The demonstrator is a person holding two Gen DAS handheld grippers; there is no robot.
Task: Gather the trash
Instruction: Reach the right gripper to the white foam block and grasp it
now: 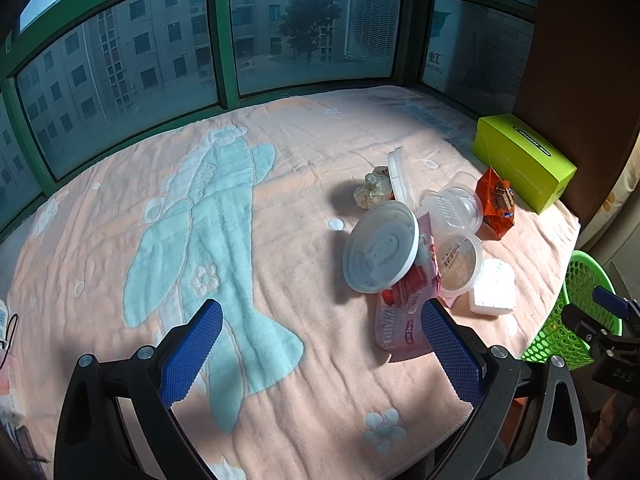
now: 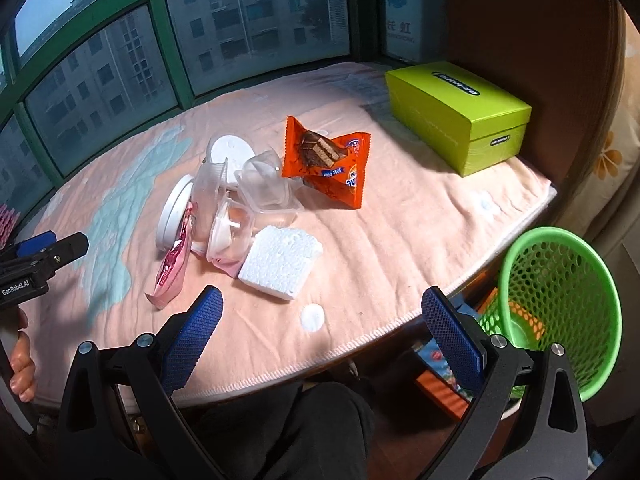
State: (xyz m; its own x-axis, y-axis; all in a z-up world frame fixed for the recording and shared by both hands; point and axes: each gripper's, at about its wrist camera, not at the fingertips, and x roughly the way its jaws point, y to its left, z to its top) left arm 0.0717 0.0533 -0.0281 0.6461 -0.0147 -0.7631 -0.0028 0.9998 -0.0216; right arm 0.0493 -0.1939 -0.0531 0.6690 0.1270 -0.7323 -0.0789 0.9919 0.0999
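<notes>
A pile of trash lies on the pink blanket [image 1: 280,200]: a white round lid [image 1: 380,252], a pink wrapper [image 1: 404,316], clear plastic cups [image 1: 456,208], an orange snack wrapper [image 1: 496,204], a white foam block [image 1: 492,288] and crumpled paper [image 1: 374,190]. In the right wrist view the foam block [image 2: 280,264], orange wrapper [image 2: 328,160], clear cups [image 2: 264,188] and pink wrapper [image 2: 172,268] show too. My left gripper [image 1: 320,344] is open and empty, short of the pile. My right gripper [image 2: 320,332] is open and empty at the table's front edge. The green mesh basket [image 2: 560,300] stands off the edge, right.
A lime-green box [image 2: 460,116] sits at the back right of the blanket, also in the left wrist view [image 1: 524,156]. Windows with green frames [image 1: 224,40] run along the far side. The basket also shows in the left wrist view [image 1: 568,320]. A wooden wall stands at right.
</notes>
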